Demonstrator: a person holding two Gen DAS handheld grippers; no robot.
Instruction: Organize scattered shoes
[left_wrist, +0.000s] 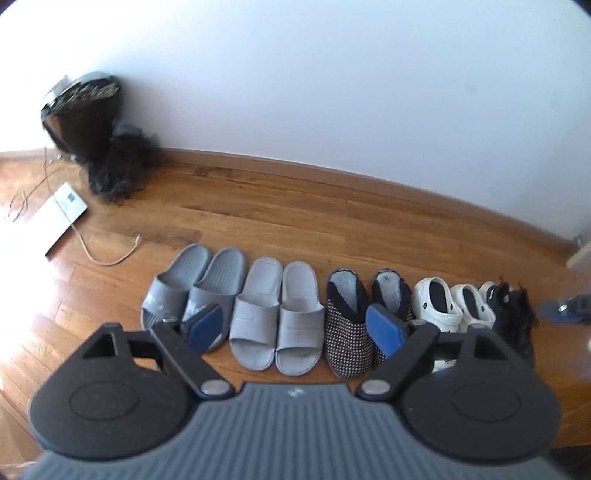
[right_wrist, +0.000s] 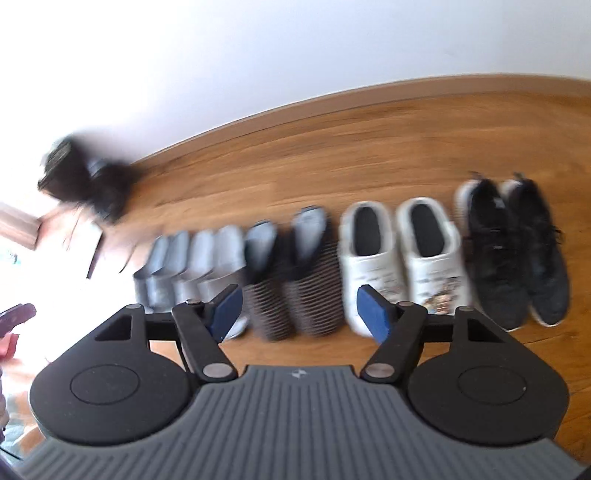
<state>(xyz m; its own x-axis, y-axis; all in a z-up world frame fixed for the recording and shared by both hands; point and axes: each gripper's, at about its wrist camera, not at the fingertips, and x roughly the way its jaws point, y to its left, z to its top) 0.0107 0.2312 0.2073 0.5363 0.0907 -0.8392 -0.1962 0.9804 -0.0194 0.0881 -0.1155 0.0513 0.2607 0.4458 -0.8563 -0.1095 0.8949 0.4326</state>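
Five shoe pairs (left_wrist: 275, 314) on wooden floor (left_wrist: 295, 214)

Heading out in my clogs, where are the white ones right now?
The white clogs stand in the floor row, second pair from its right end in both wrist views, between the dotted slippers and the black sneakers.

Both hand-held grippers (left_wrist: 293, 326) (right_wrist: 297, 308) agape, empty

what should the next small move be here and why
Probably just draw both tongs back and stop. The dark grey slides, light grey slides, dotted slippers, white clogs and black sneakers already stand paired in one row on the wooden floor. The left tongs and right tongs are open and hold nothing.
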